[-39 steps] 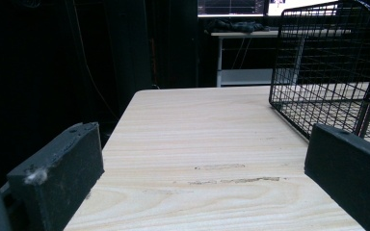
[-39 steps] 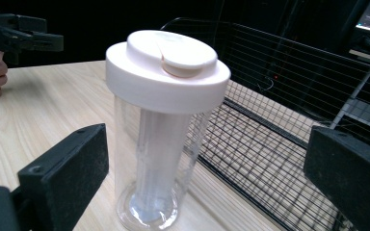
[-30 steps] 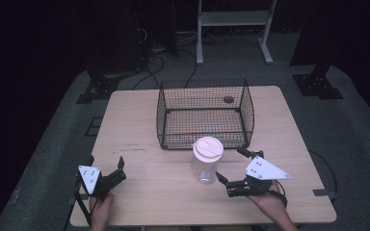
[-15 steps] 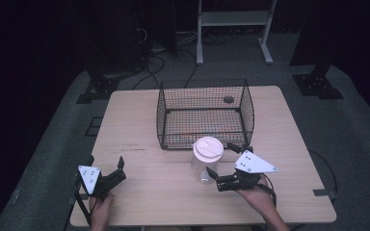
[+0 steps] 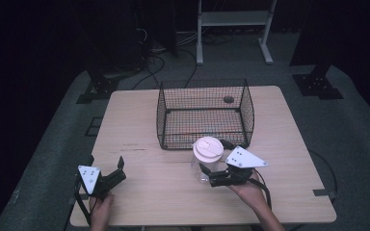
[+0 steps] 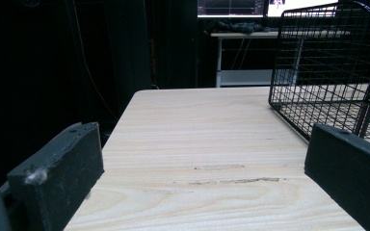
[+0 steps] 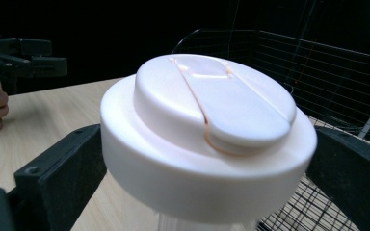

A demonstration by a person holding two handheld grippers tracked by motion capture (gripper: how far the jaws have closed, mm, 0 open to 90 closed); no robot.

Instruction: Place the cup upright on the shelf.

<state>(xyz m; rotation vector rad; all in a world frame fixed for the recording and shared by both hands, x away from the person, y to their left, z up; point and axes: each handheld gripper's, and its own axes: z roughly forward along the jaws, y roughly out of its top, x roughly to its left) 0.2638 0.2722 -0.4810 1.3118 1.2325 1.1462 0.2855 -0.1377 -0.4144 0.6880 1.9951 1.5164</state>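
On the pale wooden counter, the right tool — jaws wide — straddles the white-lidded cup without gripping; the left tool gapes, empty.

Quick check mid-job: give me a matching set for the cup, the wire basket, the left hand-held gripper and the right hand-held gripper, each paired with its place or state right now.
Things:
1. cup
2. basket
3. left hand-held gripper
4. right hand-held gripper

Places or states:
A. jaws apart over bare wood at the table's near left
B. at the table's far middle, nothing in it
C. upright just in front of the basket, white lid on
D. jaws on either side of the cup below its lid; contact is unclear

Pairs: 1-C, 2-B, 3-A, 4-D
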